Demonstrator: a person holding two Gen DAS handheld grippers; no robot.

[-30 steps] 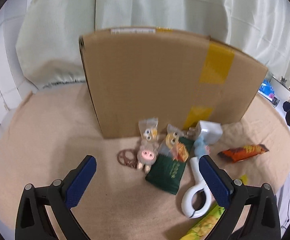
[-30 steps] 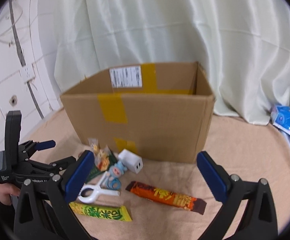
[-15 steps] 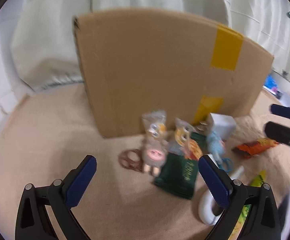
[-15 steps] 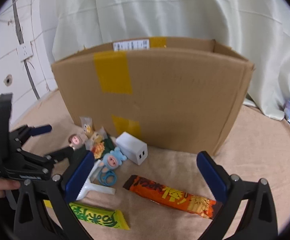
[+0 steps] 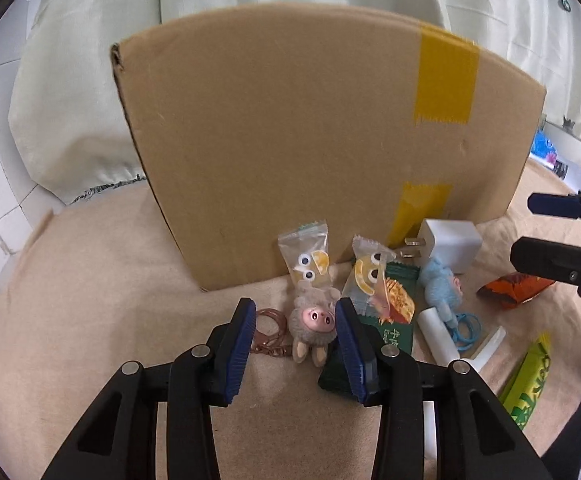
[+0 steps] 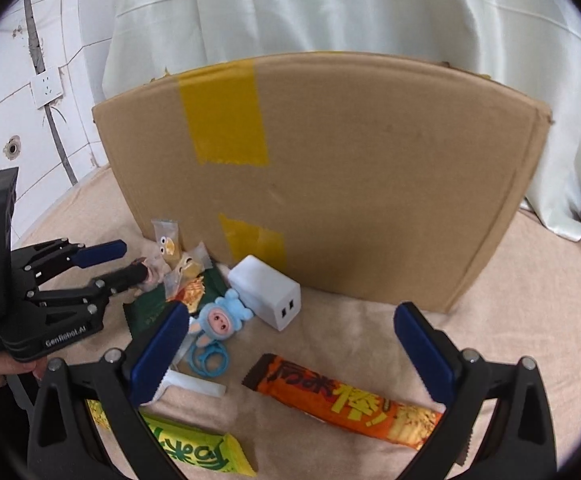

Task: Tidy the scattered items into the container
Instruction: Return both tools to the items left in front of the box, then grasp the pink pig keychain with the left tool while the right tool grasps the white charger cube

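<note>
The left gripper has its two blue fingers on either side of a small grey plush pig keychain; the fingers are closing on it, the one on the right at or very near its side, the other with a gap yet, so the pig is between them but not yet clamped and lies flat on the surface. Its brown chain trails toward 9 o'clock. At 12 o'clock from the pig is a clear candy packet with googly eyes, and at 2 o'clock a second such packet on top of a dark green snack bag. Further toward 3 o'clock lie a blue plush keychain, a white charger plug, a white clip, an orange snack bar and a green snack bar. The right gripper hangs above the surface with its fingers wide apart and nothing between them; the orange snack bar lies just below it, toward 6 o'clock. Behind everything, at 12 o'clock in both views, stands the cardboard box, the container; only its outer wall shows, so what is inside cannot be told. Every item in view is on the surface outside the box, so the tidying looks barely begun: the first pick-up is under way and all the visible pieces are left to go in.
</note>
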